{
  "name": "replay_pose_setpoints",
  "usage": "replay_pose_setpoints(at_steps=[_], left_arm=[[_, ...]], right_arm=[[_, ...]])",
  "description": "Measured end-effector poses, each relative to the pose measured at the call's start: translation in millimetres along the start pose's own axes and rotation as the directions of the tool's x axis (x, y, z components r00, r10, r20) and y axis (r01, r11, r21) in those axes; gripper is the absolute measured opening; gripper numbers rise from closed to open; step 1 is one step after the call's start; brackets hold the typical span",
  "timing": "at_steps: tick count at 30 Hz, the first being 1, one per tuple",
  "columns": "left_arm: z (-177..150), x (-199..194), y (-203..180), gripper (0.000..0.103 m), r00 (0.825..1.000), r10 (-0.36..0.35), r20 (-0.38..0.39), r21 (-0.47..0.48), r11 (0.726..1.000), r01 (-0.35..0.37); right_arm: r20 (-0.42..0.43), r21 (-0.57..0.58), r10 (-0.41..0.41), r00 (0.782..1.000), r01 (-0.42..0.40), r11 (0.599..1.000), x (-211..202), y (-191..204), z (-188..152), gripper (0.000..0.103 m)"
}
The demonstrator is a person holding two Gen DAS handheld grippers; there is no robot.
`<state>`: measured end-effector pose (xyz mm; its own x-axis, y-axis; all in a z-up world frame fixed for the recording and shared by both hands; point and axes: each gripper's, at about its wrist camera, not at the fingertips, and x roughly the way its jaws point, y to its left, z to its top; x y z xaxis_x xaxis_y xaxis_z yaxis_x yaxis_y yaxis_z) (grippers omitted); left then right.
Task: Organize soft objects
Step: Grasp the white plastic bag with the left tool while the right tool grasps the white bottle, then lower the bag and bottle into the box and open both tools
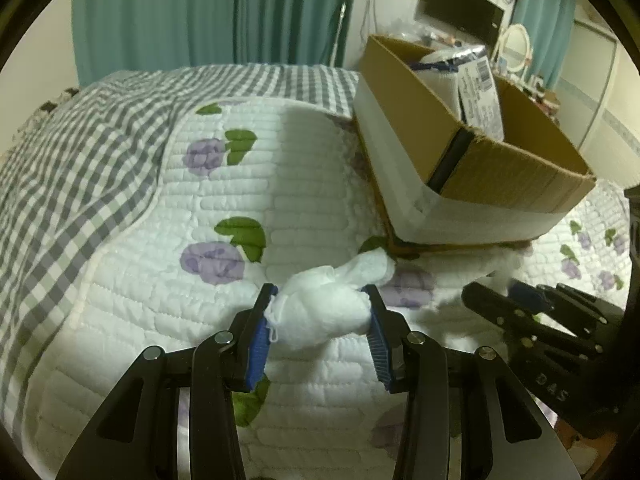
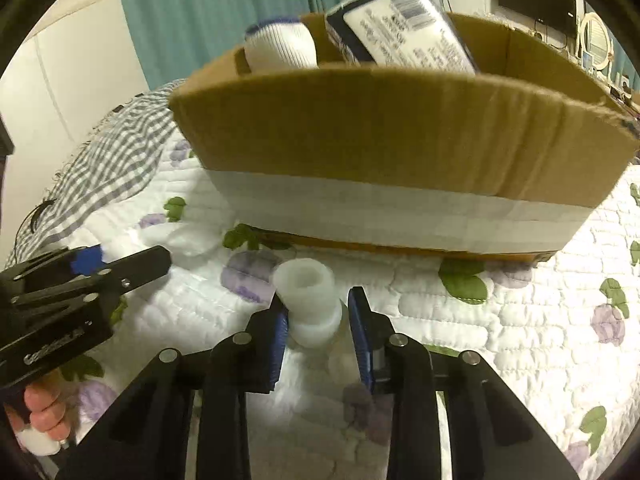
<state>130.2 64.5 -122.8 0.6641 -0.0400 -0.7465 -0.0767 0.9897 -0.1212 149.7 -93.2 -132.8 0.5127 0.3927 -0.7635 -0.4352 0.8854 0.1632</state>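
Note:
My left gripper (image 1: 322,294) is shut on a white rolled cloth bundle (image 1: 324,308) just above the flowered quilt (image 1: 224,184). A cardboard box (image 1: 496,168) with a white band stands beyond it to the right, holding a white-and-blue sock roll (image 1: 440,72) and a labelled packet (image 1: 482,92). My right gripper (image 2: 318,300) is shut on a white tube-shaped soft roll (image 2: 310,300) right in front of the box (image 2: 400,128). The sock roll (image 2: 280,46) and packet (image 2: 404,24) stick up from it. The left gripper (image 2: 120,264) shows at the left edge.
A grey checked blanket (image 1: 80,152) lies over the bed's left side. Teal curtains (image 1: 224,12) hang behind. A dark screen (image 1: 460,8) and a round mirror (image 1: 516,46) stand at the far right. The right gripper's body (image 1: 540,320) is close on my right.

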Motion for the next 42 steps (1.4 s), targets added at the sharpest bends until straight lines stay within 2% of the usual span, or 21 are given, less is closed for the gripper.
replay_pose_setpoints(at_steps=[5,11,19,24,28,34,36,40,42], left_arm=[[-1,-20,-10,0.042,0.997,-0.073,0.015,-0.011,0.997,0.073],[-2,-55,-30,0.042,0.992,-0.115,0.048,0.02,0.993,0.114],[27,-113,-71,0.042,0.98,-0.113,0.164,0.129,0.987,0.092],[57,-123,-91,0.042,0.969,-0.131,0.211,0.171,0.981,0.095],[83,-112,-108,0.042,0.964,-0.137,0.228,0.209,0.974,0.089],[114,-62,-122,0.042,0.97,-0.133,0.202,0.227,0.97,0.086],[118,-44,-124,0.042,0.974,-0.129,0.187,0.225,0.971,0.085],[122,-10,-126,0.042,0.978,-0.144,0.153,0.235,0.966,0.105],[122,2,-128,0.046,0.979,-0.138,0.148,0.244,0.965,0.099]], right_arm=[[0.036,-0.031,0.01,0.999,-0.009,0.999,-32,6,-1,0.028],[0.101,-0.025,0.021,0.995,-0.018,1.0,-86,2,0,0.027],[0.212,-0.042,-0.021,0.977,0.031,0.999,-170,-23,29,0.027],[0.257,-0.035,-0.053,0.965,0.064,0.997,-195,-46,54,0.027],[0.27,-0.014,-0.052,0.961,0.058,0.998,-191,-61,80,0.027],[0.253,0.013,-0.036,0.967,0.033,0.999,-155,-89,116,0.027],[0.238,0.014,-0.054,0.97,0.052,0.999,-136,-94,124,0.027],[0.22,0.024,-0.036,0.975,0.031,0.999,-102,-107,130,0.027],[0.218,0.029,-0.031,0.976,0.025,0.999,-90,-113,130,0.027]])
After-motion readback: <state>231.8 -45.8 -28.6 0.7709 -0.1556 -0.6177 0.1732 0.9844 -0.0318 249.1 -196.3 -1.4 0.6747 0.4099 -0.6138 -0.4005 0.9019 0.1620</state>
